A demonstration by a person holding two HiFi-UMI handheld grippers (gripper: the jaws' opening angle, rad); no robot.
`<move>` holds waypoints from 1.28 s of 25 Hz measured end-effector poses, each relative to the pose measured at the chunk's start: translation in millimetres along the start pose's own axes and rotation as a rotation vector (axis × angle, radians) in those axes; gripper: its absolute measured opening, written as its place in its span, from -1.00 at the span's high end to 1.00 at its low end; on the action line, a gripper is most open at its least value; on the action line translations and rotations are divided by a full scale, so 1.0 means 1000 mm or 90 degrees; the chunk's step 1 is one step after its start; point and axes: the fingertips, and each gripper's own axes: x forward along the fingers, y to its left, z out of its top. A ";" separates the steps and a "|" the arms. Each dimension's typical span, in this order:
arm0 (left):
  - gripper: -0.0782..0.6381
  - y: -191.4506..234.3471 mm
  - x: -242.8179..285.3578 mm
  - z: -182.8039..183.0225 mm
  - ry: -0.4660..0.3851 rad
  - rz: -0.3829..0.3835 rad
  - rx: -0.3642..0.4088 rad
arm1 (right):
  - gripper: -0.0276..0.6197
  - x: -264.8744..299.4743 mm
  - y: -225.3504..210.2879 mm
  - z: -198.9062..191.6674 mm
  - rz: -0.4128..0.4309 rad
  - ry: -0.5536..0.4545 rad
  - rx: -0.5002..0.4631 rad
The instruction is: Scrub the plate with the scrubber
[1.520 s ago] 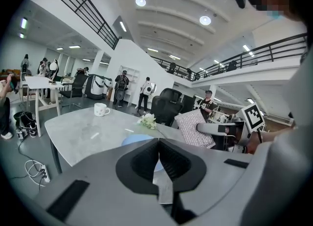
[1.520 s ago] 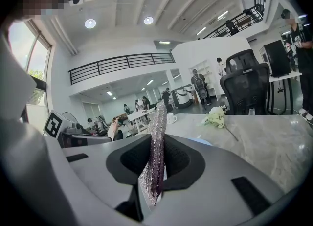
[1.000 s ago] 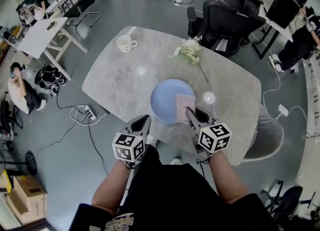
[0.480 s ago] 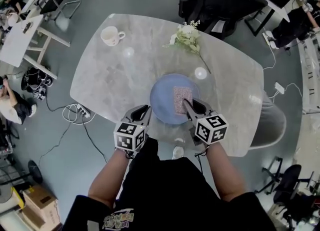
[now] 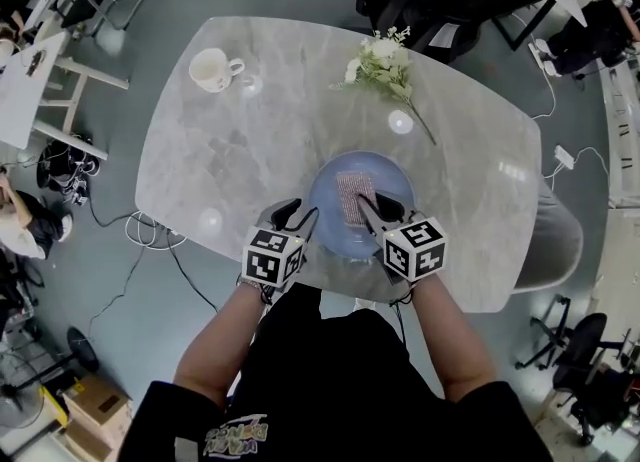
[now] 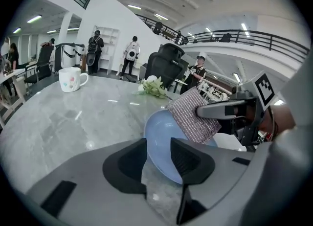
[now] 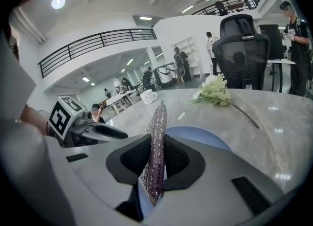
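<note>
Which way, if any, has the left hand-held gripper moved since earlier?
Yes: the left hand-held gripper went forward from the table edge to the plate rim; its jaws have just been opening, rim between them.

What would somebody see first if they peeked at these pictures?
The big blue plate near the front edge of the grey table, with the right gripper pinching a sparkly scrubber over it. Farther back are white flowers and a white mug.
</note>
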 end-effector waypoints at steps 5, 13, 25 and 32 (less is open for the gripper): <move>0.34 0.014 0.027 0.004 0.031 -0.008 0.017 | 0.68 0.029 -0.002 -0.014 0.009 0.083 -0.056; 0.41 0.027 0.051 -0.003 0.072 -0.020 0.031 | 0.68 0.053 -0.002 -0.023 0.013 0.143 -0.084; 0.60 0.028 0.071 -0.011 0.098 -0.028 0.010 | 0.68 0.077 -0.019 -0.032 -0.001 0.237 -0.125; 0.65 0.029 0.073 -0.010 0.094 0.000 0.003 | 0.66 0.085 -0.043 -0.033 -0.059 0.260 -0.121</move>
